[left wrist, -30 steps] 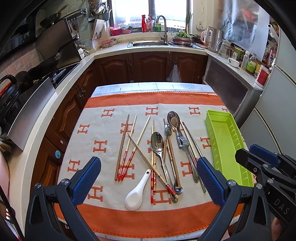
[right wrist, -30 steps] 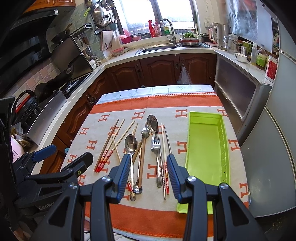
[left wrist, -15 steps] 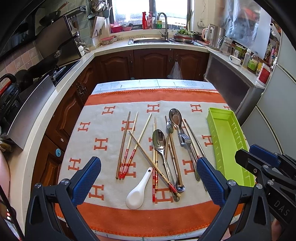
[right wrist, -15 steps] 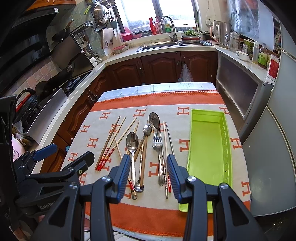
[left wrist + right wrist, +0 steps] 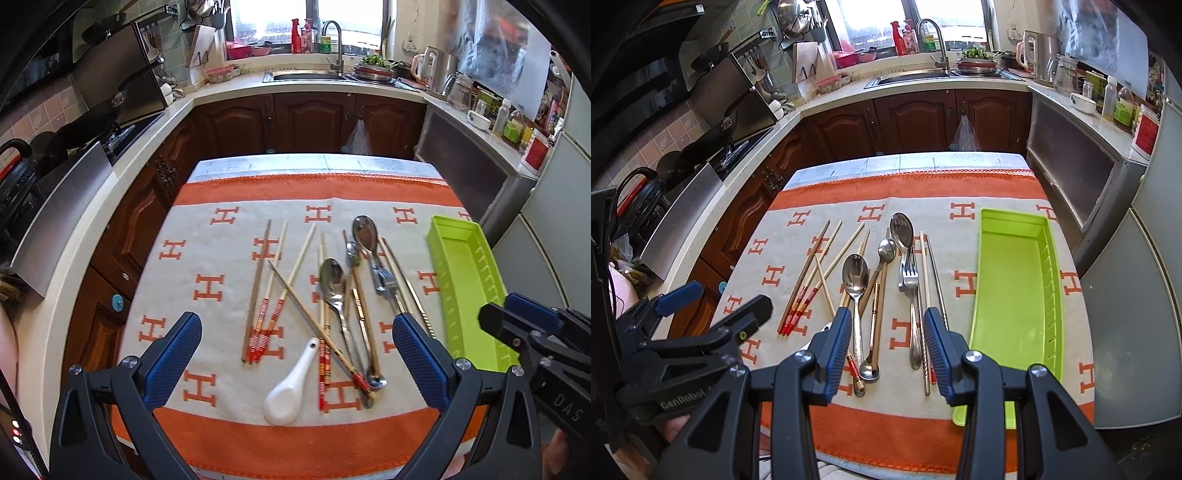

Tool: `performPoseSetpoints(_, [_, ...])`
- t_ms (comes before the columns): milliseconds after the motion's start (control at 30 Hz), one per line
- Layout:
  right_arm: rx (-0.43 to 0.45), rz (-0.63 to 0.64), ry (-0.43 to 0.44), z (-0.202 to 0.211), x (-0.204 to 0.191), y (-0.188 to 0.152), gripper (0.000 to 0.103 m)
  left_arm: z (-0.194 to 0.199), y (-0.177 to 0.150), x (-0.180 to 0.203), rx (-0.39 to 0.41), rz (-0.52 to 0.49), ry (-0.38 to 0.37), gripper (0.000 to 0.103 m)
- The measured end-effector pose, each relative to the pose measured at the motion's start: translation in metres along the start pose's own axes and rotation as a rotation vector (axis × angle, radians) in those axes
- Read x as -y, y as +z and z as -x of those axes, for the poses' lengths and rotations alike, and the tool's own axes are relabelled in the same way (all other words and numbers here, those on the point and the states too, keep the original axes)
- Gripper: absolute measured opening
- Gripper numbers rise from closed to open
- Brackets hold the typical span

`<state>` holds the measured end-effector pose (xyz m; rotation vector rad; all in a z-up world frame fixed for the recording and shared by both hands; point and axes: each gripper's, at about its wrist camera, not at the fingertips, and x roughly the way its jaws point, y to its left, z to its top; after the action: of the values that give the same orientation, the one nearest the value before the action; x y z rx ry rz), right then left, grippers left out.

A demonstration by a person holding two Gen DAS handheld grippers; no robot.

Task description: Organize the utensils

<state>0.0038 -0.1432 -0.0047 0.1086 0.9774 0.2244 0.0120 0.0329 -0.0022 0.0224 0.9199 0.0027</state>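
Several utensils lie loose on the orange and cream cloth [image 5: 229, 435]: wooden chopsticks [image 5: 258, 288], steel spoons [image 5: 334, 284], a fork [image 5: 386, 278] and a white ceramic spoon [image 5: 290, 387]. A green tray [image 5: 465, 280] lies empty at the right; it also shows in the right wrist view [image 5: 1012, 291]. My left gripper [image 5: 295, 358] is wide open above the near end of the pile. My right gripper [image 5: 886, 336] is open above the spoon handles [image 5: 873, 325], holding nothing.
The table stands in a kitchen with dark wooden cabinets [image 5: 310, 122] behind, a stove [image 5: 122, 133] at the left and a grey fridge [image 5: 1134, 302] at the right. A sink [image 5: 908, 77] is at the back.
Both grippers have risen and drawn back slightly, so the table appears a little lower in view. Nothing on the cloth has moved. Both grippers stay open.
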Motion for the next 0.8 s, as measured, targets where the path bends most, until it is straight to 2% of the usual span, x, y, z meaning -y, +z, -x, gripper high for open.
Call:
performPoseSetpoints(233, [-0.042,-0.012,0.023,-0.015,0.004,0.011,0.041,-0.011,0.010,-0.035,0.001,0.027,0.016,0.102])
performPoseSetpoints(467, [-0.078,0.043,0.031,-0.042,-0.010,0.025,0.041,-0.028,0.022,-0.059,0.030,-0.034,0.055,0.102])
performPoseSetpoints(633, [-0.121,0.083,0.093,-0.069,-0.030,0.036,0.041,-0.053,0.030,-0.076,0.024,-0.055,0.035,0.101])
performPoseSetpoints(800, [-0.184,0.110,0.169,-0.105,-0.054,0.043,0.041,-0.086,0.034,-0.091,-0.033,-0.035,-0.030,0.089])
